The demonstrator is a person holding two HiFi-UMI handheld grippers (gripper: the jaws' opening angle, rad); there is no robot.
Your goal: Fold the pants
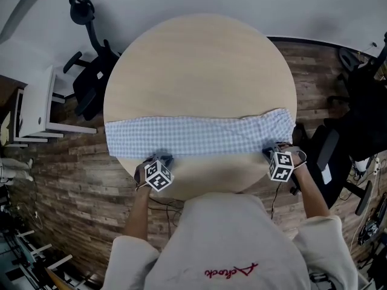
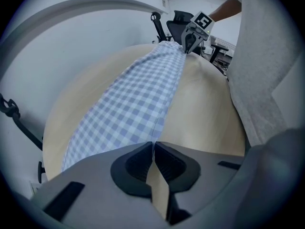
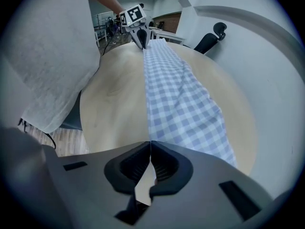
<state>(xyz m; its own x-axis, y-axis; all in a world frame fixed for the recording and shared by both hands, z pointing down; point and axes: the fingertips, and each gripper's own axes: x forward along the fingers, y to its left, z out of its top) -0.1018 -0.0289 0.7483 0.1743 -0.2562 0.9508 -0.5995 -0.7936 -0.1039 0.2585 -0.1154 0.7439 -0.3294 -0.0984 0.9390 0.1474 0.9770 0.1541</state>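
Observation:
Blue-and-white checked pants lie as a long strip across the near part of a round wooden table. My left gripper is shut on the strip's near edge towards its left end. The right gripper is shut on the same edge at the right end. In the left gripper view the pants run from the closed jaws of my left gripper to the right gripper. In the right gripper view the pants stretch from my right gripper to the left gripper.
A black office chair stands behind the table on the left, beside a white shelf unit. More dark chairs crowd the right side. The floor is wooden planks. My grey sweatshirt fills the lower middle of the head view.

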